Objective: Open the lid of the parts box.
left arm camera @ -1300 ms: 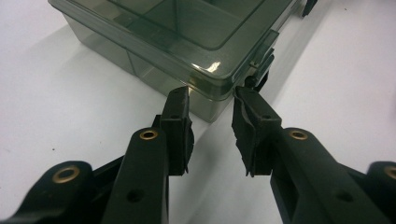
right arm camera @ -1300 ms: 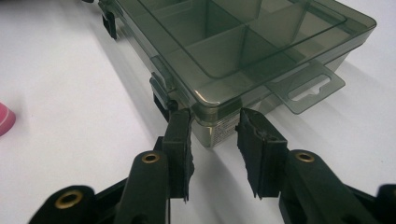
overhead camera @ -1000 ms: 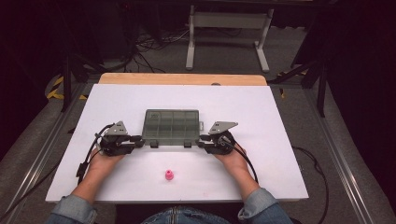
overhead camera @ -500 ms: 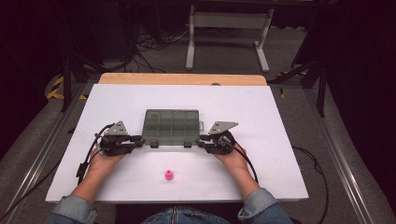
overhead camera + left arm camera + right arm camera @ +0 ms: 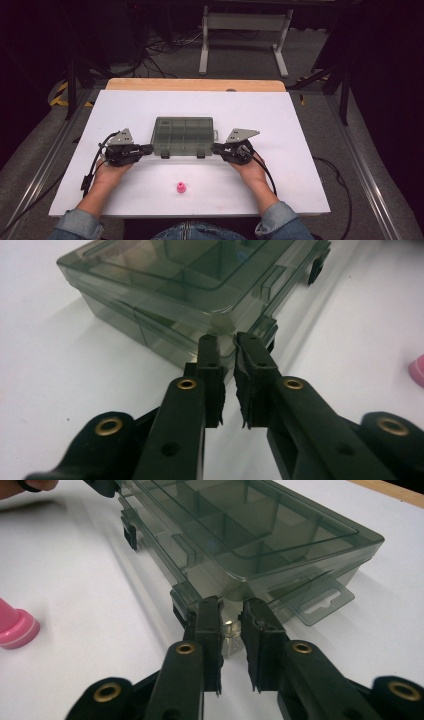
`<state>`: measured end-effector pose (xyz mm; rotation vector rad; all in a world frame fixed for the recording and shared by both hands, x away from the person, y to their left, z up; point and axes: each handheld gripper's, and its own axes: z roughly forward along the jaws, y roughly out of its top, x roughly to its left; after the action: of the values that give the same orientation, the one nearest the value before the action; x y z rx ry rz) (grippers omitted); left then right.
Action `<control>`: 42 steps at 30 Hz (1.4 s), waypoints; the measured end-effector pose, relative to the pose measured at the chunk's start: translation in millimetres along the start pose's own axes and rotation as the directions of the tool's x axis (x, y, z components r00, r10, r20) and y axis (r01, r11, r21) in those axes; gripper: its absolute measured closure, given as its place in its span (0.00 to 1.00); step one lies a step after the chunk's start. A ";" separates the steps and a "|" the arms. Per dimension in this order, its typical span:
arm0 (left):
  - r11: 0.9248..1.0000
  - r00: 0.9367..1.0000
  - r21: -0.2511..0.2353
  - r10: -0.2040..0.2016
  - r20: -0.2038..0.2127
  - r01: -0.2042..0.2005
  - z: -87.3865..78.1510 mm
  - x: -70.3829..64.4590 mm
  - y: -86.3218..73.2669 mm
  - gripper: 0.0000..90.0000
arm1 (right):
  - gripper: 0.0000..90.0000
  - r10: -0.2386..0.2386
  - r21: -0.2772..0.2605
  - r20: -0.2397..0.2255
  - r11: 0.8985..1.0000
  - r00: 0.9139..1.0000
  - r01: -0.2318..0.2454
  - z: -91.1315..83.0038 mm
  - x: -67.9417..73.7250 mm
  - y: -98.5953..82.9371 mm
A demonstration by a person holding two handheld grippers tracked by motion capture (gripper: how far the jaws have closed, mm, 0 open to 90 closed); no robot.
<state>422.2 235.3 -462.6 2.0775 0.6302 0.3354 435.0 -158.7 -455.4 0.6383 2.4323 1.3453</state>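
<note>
Between the two grippers, mid-table, lies the closed smoky box (image 5: 183,136). Left gripper (image 5: 148,148) has its tips at the box's near left corner, jaws almost together with a thin gap, gripping nothing. Right gripper (image 5: 216,148) meets the near right corner, jaws a little apart, also empty. Near the front edge sits a pink cap (image 5: 181,188), well apart from both.

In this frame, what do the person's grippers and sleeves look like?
Both the left gripper and right gripper are black, each topped with a grey three-cornered plate and trailing a black cable. Up close, their black fingers carry brass-coloured rivets. The person wears blue denim sleeves.
</note>
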 end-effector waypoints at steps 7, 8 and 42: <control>0.998 0.999 -0.057 -0.030 0.036 0.032 0.5 4.3 -0.7 0.98 | 0.93 0.000 -0.032 0.001 0.999 1.000 0.000 -0.8 0.4 2.2; 0.996 0.998 -0.074 -0.038 0.042 0.041 -0.1 5.4 -0.2 0.98 | 0.93 0.007 -0.048 0.002 0.999 1.000 -0.007 -1.1 -0.3 3.1; 0.984 0.997 -0.164 -0.070 0.034 0.074 -1.2 8.1 7.4 0.94 | 0.34 0.069 -0.045 0.028 0.997 0.997 -0.068 -1.0 -6.1 10.7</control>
<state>430.6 237.2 -455.8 1.8938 0.6376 0.3063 442.3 -157.5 -445.6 0.7306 2.3711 1.4017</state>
